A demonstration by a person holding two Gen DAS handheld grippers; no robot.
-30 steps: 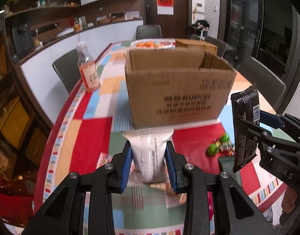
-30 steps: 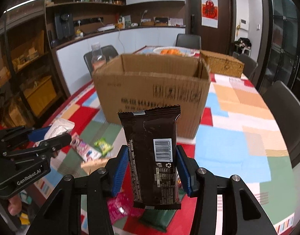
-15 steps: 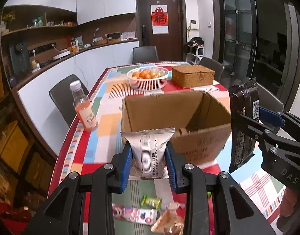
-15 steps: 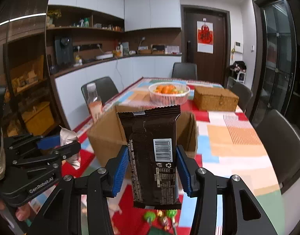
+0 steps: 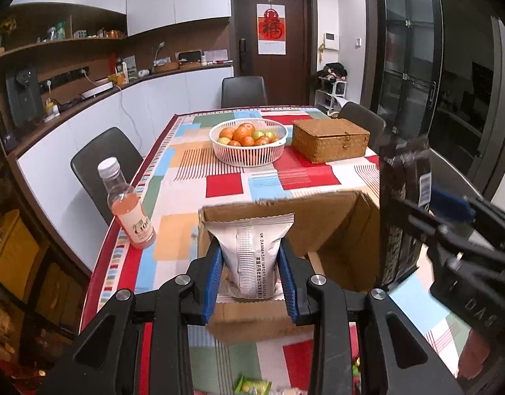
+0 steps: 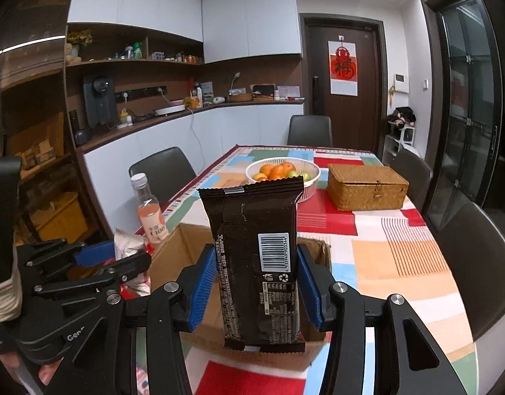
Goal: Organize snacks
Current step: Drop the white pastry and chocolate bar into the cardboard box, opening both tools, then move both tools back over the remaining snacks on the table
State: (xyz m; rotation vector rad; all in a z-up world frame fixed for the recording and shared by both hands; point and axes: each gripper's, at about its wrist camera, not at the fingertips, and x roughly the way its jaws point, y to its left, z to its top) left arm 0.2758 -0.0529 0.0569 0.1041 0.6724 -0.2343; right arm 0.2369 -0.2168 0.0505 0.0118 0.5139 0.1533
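Here both snacks stand upright — silver pouch [image 5: 252, 260], dark bar [image 6: 259, 263].

Silver packet [image 5: 252, 256]; dark-brown wrapper [image 6: 257, 263]

Pink drink bottle [image 5: 129, 205] upright near table edge; white basket of fruit [image 5: 248, 141] beside closed wicker box [image 5: 330, 139]; patchwork tablecloth [image 5: 226, 186]; dark chairs [image 5: 104, 164] around.

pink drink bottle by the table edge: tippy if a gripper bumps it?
Probably. The pink drink bottle is tall and narrow, upright close to the table edge. It looks only part full, so likely light. Its round body would probably roll once down.
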